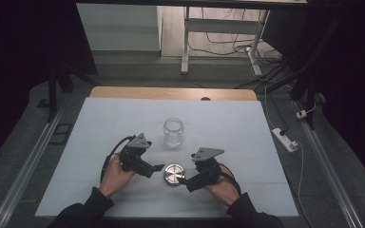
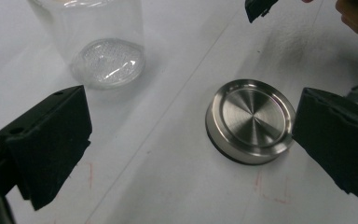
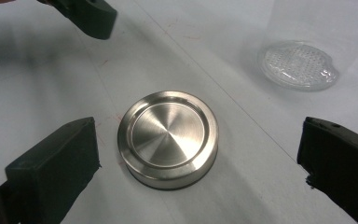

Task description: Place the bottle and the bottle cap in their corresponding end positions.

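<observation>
A round brushed-steel lid (image 1: 174, 174) lies flat on the white table cover, in front of a clear, uncapped glass jar (image 1: 173, 132) that stands upright. My left gripper (image 1: 158, 168) is open just left of the lid. Its view has the lid (image 2: 249, 120) close beside the right-hand jaw and the jar (image 2: 98, 42) farther off at upper left. My right gripper (image 1: 184, 182) is open at the lid's right. In its view the lid (image 3: 168, 137) sits between the spread jaws, nearer the left one, with the jar's base (image 3: 300, 65) beyond.
The white table cover (image 1: 100, 128) lies over a wooden table whose far edge (image 1: 171, 92) shows. A white power strip (image 1: 285, 139) and cables lie on the floor to the right. Table legs stand beyond the far edge.
</observation>
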A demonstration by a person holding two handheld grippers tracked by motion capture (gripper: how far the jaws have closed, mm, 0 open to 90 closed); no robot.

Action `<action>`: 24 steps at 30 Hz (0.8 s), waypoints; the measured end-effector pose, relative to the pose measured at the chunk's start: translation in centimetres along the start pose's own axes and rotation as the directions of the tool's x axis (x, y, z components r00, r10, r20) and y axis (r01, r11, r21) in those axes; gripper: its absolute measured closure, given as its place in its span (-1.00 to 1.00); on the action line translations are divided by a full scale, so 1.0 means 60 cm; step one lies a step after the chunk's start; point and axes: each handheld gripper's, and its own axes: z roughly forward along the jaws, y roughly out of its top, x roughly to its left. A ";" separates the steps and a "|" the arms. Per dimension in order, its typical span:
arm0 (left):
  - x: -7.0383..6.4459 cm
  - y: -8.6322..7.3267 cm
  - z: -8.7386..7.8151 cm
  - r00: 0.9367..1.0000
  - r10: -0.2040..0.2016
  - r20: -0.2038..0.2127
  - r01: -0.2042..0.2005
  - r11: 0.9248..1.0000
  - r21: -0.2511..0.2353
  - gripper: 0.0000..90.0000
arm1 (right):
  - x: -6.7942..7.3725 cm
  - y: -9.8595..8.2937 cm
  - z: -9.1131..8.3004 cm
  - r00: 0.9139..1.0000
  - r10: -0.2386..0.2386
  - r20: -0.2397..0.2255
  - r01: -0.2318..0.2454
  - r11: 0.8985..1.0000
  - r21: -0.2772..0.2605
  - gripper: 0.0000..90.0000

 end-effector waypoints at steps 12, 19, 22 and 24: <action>-0.013 -0.027 -0.029 0.999 -0.040 0.033 0.041 0.999 -0.027 -1.00 | 0.001 -0.004 -0.012 0.999 -0.024 0.021 0.024 1.000 0.015 -1.00; -0.015 -0.044 -0.047 0.996 -0.075 0.044 0.077 0.996 -0.037 -1.00 | 0.000 -0.007 -0.022 1.000 -0.007 0.021 0.007 1.000 0.009 -1.00; -0.016 -0.052 -0.055 0.995 -0.086 0.040 0.088 0.996 -0.034 -1.00 | -0.001 -0.009 -0.027 1.000 -0.002 0.024 0.001 1.000 0.008 -1.00; -0.017 -0.058 -0.059 0.995 -0.092 0.034 0.093 0.995 -0.030 -1.00 | -0.002 -0.011 -0.032 1.000 0.003 0.028 -0.004 1.000 0.010 -1.00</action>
